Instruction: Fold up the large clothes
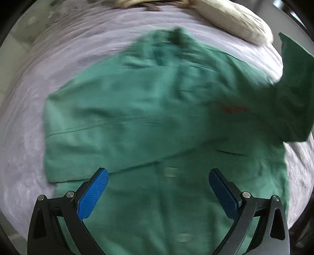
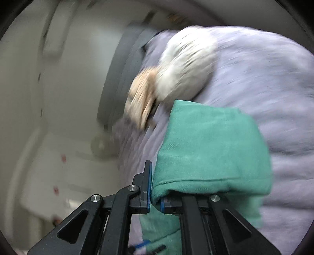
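Left wrist view: green shirt (image 1: 157, 121) lies spread on a lavender bedsheet (image 1: 29, 121), button placket running up between the fingers. One sleeve is folded across the body on the left side, its straight edge near the left blue pad. Left gripper (image 1: 158, 177) hovers over the lower part of the shirt, jaws wide apart, nothing between the pads. Other sleeve (image 1: 294, 94) is raised off the bed at the right edge of frame. Small red mark on the chest, too blurred to read. Cream pillow (image 1: 231, 17) sits at the top right on the sheet. Heavy motion blur throughout.

Right wrist view: right gripper (image 2: 156, 186) is clamped on a fold of the green shirt (image 2: 212, 149), fabric pinched between the blue pads and draped over the right finger. Held cloth hangs above the bedsheet (image 2: 274, 78). Pillow (image 2: 184, 66) lies beyond it, next to a tan blurred item I can't identify. Grey headboard (image 2: 121, 68) and pale wall behind, all blurred.
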